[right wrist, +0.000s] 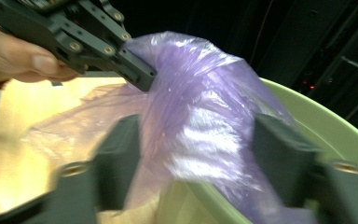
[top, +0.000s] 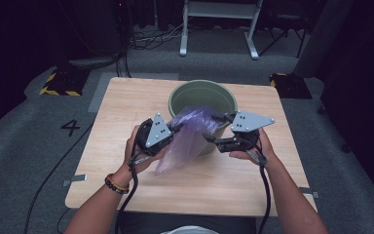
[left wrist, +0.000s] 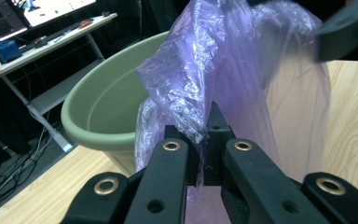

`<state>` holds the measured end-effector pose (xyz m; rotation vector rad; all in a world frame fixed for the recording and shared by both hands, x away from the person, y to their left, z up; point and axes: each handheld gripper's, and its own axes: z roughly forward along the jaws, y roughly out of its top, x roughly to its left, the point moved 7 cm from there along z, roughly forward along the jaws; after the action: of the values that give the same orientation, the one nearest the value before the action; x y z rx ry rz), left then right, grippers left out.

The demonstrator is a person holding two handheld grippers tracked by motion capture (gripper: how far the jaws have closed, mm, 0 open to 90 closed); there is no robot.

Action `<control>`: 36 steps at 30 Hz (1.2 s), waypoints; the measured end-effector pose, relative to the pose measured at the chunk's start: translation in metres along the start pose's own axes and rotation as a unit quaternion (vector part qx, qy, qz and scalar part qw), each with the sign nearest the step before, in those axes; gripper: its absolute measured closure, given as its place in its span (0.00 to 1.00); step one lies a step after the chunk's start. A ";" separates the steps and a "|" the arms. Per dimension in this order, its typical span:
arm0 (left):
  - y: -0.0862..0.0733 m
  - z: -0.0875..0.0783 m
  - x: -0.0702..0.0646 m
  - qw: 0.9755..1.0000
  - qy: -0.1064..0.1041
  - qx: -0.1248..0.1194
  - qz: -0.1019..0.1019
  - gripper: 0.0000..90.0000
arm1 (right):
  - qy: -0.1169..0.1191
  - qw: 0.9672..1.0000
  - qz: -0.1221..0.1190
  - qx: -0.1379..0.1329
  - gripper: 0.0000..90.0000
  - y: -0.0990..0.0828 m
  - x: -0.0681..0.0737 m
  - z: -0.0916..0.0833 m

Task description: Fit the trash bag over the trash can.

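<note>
A crumpled purple plastic bag [top: 187, 139] hangs over the near rim of a green bucket [top: 202, 84] on the wooden table [top: 126, 97]. My left gripper [top: 175, 127] is shut on the bag's left edge; in the left gripper view the film [left wrist: 223, 60] is pinched between its jaws [left wrist: 200, 135], with the bucket [left wrist: 98, 135] behind. My right gripper [top: 213, 128] is at the bag's right side, above the bucket's rim. In the right gripper view its jaws [right wrist: 198, 154] stand apart with the bag [right wrist: 191, 93] bulging between them, the pads not pressing on it.
The bucket stands at the table's far middle. Bare wood lies to the left, right and front of it. Off the table are grey carpet, cables, a white desk frame [top: 219, 29] at the back and a yellow-and-black striped block [top: 58, 85] at the far left.
</note>
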<state>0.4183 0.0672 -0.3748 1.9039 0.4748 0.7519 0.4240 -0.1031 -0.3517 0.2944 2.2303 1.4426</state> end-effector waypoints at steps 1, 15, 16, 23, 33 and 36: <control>0.000 0.001 0.000 1.000 -0.001 -0.001 0.000 0.99 | -0.009 1.000 -0.005 0.004 0.53 -0.001 0.000 0.003; -0.002 -0.004 0.011 0.999 0.016 -0.006 -0.033 0.44 | -0.039 0.999 0.023 -0.016 0.99 -0.004 -0.023 0.002; -0.003 -0.007 0.011 0.999 0.008 -0.010 -0.034 0.42 | -0.043 0.998 0.029 -0.018 0.99 -0.004 -0.026 0.002; -0.019 -0.019 0.010 0.999 -0.045 0.007 -0.029 0.39 | -0.060 0.996 0.062 -0.018 0.99 -0.006 -0.045 0.003; -0.033 -0.011 -0.007 0.993 -0.105 0.051 -0.015 0.42 | -0.086 0.992 0.087 0.000 0.97 -0.010 -0.066 0.012; -0.033 -0.007 -0.012 0.991 -0.122 0.054 -0.007 0.60 | -0.094 0.991 0.096 0.009 0.95 -0.012 -0.071 0.015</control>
<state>0.4051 0.0789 -0.4061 2.0588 0.3809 0.4833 0.4943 -0.1264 -0.3491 0.6399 2.1098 1.4253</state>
